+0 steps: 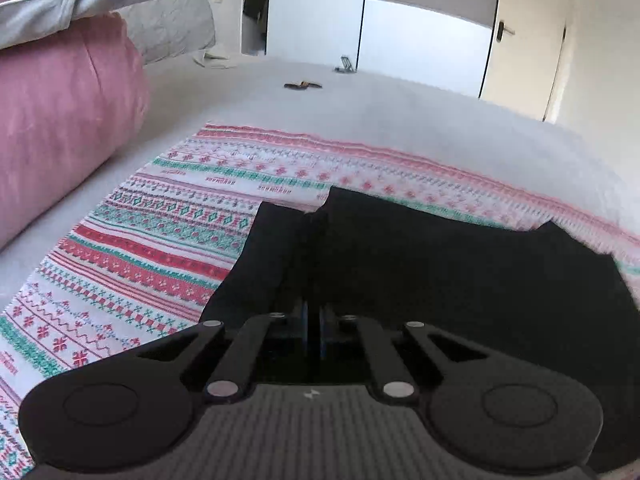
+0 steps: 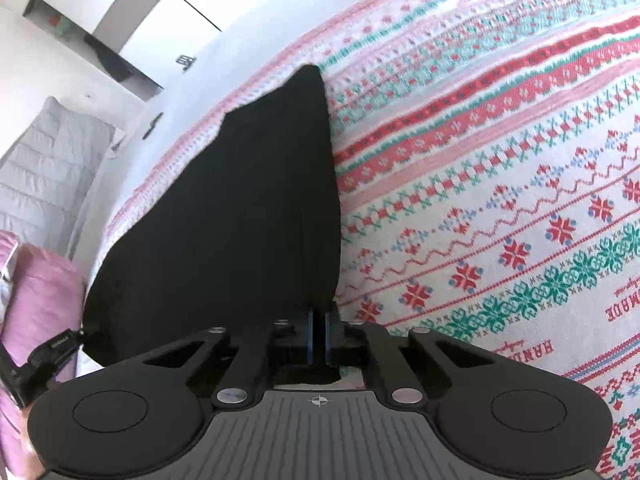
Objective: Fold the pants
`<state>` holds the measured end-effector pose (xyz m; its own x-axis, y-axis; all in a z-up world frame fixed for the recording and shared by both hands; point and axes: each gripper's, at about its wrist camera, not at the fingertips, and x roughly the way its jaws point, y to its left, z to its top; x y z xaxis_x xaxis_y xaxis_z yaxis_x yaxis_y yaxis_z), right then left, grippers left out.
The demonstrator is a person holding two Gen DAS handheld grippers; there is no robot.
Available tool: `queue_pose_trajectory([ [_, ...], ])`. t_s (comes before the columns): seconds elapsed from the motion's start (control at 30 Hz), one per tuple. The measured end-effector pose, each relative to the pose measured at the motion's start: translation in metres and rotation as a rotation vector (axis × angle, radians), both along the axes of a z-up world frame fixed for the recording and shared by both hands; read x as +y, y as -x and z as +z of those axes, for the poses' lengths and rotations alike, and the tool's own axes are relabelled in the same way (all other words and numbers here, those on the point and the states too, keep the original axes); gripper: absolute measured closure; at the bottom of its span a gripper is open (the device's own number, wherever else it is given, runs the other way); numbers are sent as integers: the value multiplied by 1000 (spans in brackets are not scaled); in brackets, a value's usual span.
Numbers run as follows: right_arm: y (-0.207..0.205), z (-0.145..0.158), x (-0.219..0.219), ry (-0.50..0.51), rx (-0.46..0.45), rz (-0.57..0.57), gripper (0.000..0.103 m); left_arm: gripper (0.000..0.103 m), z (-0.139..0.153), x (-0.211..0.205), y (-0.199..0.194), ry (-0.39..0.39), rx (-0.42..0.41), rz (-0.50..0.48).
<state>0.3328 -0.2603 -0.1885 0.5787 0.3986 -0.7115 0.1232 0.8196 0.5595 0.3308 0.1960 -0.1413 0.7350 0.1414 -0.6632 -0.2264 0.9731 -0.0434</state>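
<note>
Black pants (image 1: 420, 256) lie on a patterned red, green and white blanket (image 1: 132, 248) spread over the bed. In the left wrist view my left gripper (image 1: 315, 316) sits low at the near edge of the pants, its blue pads pressed together with black fabric pinched between them. In the right wrist view the pants (image 2: 240, 208) stretch away from my right gripper (image 2: 319, 332), whose jaws are shut on their near corner. The left gripper (image 2: 78, 336) also shows at the left edge of that view, gripping another corner of the pants.
Pink pillows (image 1: 60, 128) and a grey quilted cushion (image 1: 172, 20) lie along the left side of the bed. Small dark items (image 1: 303, 85) rest on the white sheet far ahead. Wardrobe doors (image 1: 420, 32) and a room door (image 1: 528, 40) stand beyond the bed.
</note>
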Motion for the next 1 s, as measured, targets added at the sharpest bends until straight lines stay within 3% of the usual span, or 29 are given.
queue_pose_trajectory([
  [0.1,-4,-7,0,22,37,5,97,103,-20,3,-8,-5,84,6],
  [0.23,-6,-4,-1,58,55,44,87,103,-15,-6,-6,-81,84,-21],
  [0.33,-2,9,-7,129,15,16,77,88,-6,-7,-5,-121,77,18],
  [0.43,4,26,-16,186,-90,-51,75,71,15,-8,4,-139,1,54],
  [0.47,5,31,-15,188,-128,-45,75,71,22,-12,8,-136,-28,50],
  [0.57,8,37,4,206,-207,44,75,71,28,-38,14,-87,-72,-66],
  [0.63,8,35,24,237,-226,120,75,71,15,-63,11,-45,-38,-170],
  [0.73,3,21,54,286,-191,212,75,71,-11,-89,2,-31,26,-244],
  [0.8,-3,5,64,318,-110,240,77,71,-27,-97,-4,-72,76,-244],
  [0.87,-5,-2,66,333,-109,243,77,70,-40,-94,-9,-67,135,-219],
  [1.0,-8,1,65,317,-86,246,77,71,-35,-83,-10,-44,135,-190],
])
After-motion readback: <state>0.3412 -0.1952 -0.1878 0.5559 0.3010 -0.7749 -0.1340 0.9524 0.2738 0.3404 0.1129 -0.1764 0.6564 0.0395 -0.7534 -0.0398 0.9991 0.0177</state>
